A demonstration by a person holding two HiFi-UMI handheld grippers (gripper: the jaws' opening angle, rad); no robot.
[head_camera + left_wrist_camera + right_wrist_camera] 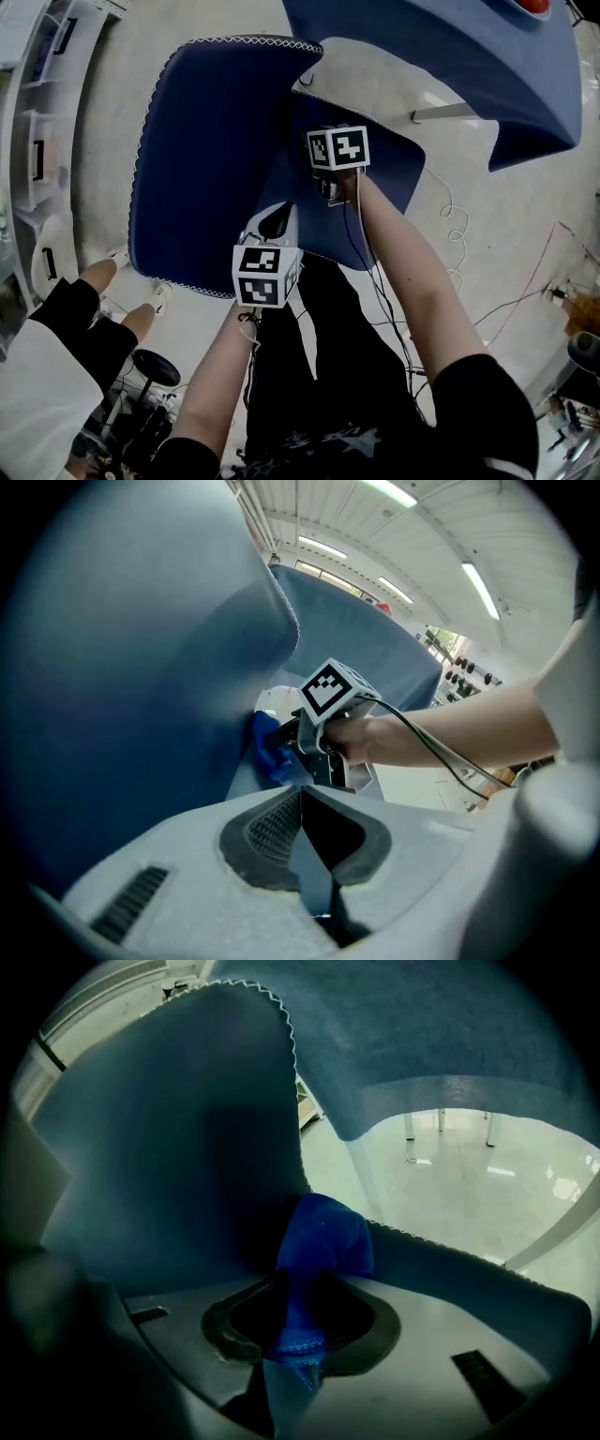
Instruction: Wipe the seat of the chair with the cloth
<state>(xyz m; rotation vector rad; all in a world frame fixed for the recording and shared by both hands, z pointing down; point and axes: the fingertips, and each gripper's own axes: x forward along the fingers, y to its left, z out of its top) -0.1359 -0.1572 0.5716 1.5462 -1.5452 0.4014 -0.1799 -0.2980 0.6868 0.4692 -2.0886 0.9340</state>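
Blue cloth is sitting bunched in the tightly clamped right claw, pressing the seat just beside the backrest; left claw is resting jaws-together at the seat's near edge, farther off

We saw pale glossy floor, thin cables trailing over it at right. White cabinets lined left side. Blue-draped surface stood ahead, black stool at lower left. Overhead, we noted long strip lights, lit.
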